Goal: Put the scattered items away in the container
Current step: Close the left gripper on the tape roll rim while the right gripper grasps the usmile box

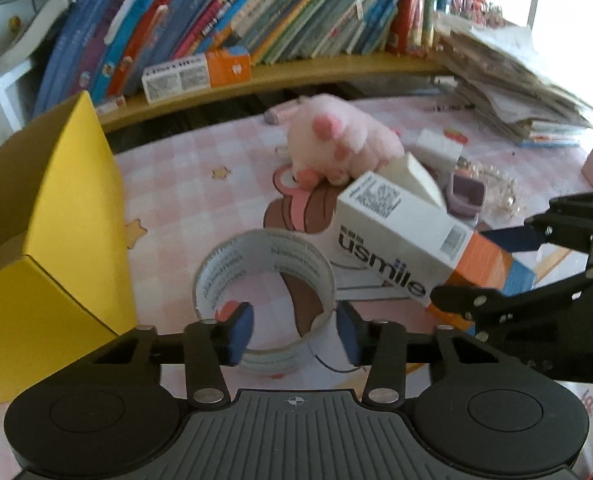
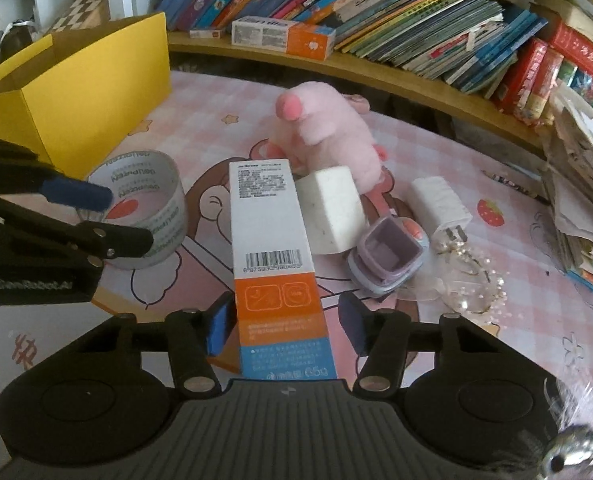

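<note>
1. Left wrist view: my left gripper (image 1: 294, 330) is part-closed around the near wall of the tape roll (image 1: 264, 284), one pad inside the ring, one outside, neither clearly pressing yet. If the inner pad catches the rim, the roll could tip or skid toward the yellow box (image 1: 68, 216) instead of getting pinched.
2. Right gripper (image 2: 286, 326) straddles the orange end of the toothpaste box (image 2: 274, 256). The left pad looks like it's touching, the right one shows a gap, so no real grip yet. It's a long carton held at one end, so I'd guess it swings or slips on the lift.
3. Both grippers sit close together, so they might bump each other heading for the box.
4. The pink plush (image 2: 328, 136) leans right by the carton and could get dragged along.
5. Surface is a table with a pink checked cartoon cover (image 2: 224, 96); messy bookshelf (image 2: 376, 20) behind, paper stack at the right.
</note>
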